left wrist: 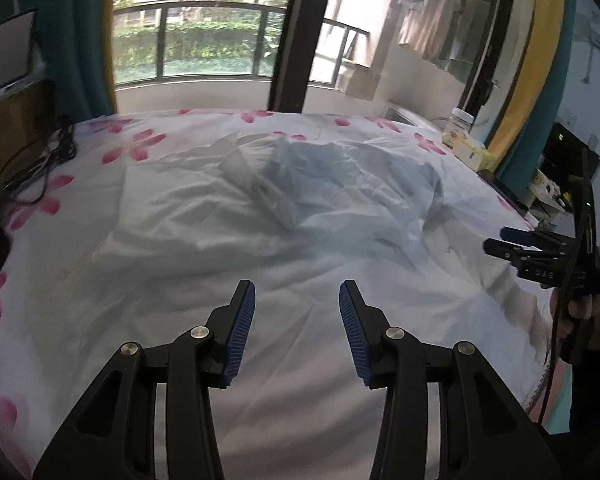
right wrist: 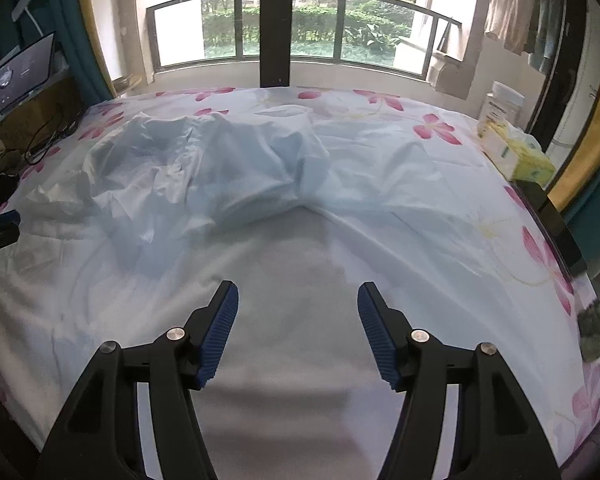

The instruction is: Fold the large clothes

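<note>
1. Shirt: pale blue, crumpled mid-bed; likely light, limp, thin (take it by hem or shoulders).
2. Left gripper: jaws apart, empty.
3. Right gripper: jaws apart, empty.

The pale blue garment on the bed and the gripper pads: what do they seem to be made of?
Garment: thin woven cloth, matte, probably cotton; it crumples in sharp creases. Gripper pads: blue, ribbed, likely rubber or soft plastic, with fine ridges.

My bed's got the pink-flower sheet on; tissue box and a white jar sit at its edge, laptop and cables opposite.
</note>
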The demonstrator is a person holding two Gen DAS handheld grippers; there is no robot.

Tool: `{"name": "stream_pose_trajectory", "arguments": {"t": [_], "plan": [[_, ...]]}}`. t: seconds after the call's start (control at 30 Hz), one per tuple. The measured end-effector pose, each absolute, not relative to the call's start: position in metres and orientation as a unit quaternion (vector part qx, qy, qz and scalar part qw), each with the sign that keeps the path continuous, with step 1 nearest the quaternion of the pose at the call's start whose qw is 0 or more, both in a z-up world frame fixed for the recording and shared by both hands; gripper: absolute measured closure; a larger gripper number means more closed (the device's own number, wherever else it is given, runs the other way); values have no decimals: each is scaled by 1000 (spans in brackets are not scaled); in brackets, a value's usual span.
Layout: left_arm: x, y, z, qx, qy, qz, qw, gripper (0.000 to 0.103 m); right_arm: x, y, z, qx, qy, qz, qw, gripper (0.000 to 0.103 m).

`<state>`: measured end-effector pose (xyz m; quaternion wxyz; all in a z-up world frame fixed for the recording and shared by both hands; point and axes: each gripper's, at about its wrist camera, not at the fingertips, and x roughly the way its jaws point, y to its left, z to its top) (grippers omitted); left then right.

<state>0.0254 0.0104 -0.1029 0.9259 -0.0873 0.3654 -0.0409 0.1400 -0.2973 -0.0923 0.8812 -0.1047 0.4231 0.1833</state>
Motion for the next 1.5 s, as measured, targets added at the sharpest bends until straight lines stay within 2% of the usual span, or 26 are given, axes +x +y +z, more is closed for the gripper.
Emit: {"name": "stream_pose_trajectory", "arguments": {"t": [0.47, 0.57, 0.83, 1.4, 1.47, 1.5], "plan": [[-33, 54, -110, -112, 371, 80, 918, 56, 120, -382, -97, -79, 424, 117, 895, 39], [-47, 65, -112, -117, 371, 101, 916, 49, 119, -410, -99, -68, 428, 83, 897, 39], [-75, 84, -121, -125, 385, 130, 905, 48, 113, -462, -107, -49, 436, 15, 899, 39], [-95, 97, -138, -96, 413, 149, 893, 43, 101, -490, -113, -30, 435, -7, 900, 39], [-98, 93, -139, -78, 413, 142, 896, 43, 98, -490, -113, -30, 433, 3, 901, 40], [-99, 92, -140, -74, 415, 141, 896, 43, 97, -488, -113, -32, 432, 10, 901, 47]]}}
